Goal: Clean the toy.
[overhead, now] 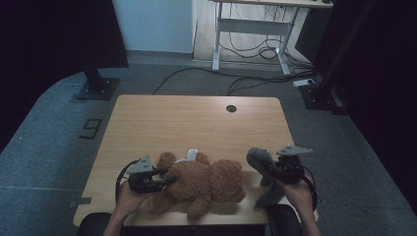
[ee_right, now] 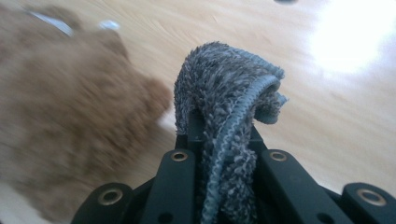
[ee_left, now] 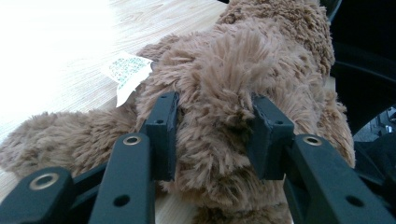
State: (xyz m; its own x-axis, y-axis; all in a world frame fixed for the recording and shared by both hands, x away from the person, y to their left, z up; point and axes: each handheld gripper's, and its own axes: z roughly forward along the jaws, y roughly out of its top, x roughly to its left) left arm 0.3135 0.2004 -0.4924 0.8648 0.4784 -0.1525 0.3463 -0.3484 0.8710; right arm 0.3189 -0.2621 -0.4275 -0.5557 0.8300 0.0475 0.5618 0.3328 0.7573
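My left gripper jaws squeeze the teddy bear, lying lengthwise across the wooden bench. My right gripper jaws clamp a grey cloth, folded over their tips.

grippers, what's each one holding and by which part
The left gripper is clamped on a limb of the brown teddy bear. The right gripper pinches a folded bunch of the grey cloth.

Brown teddy bear on wooden table
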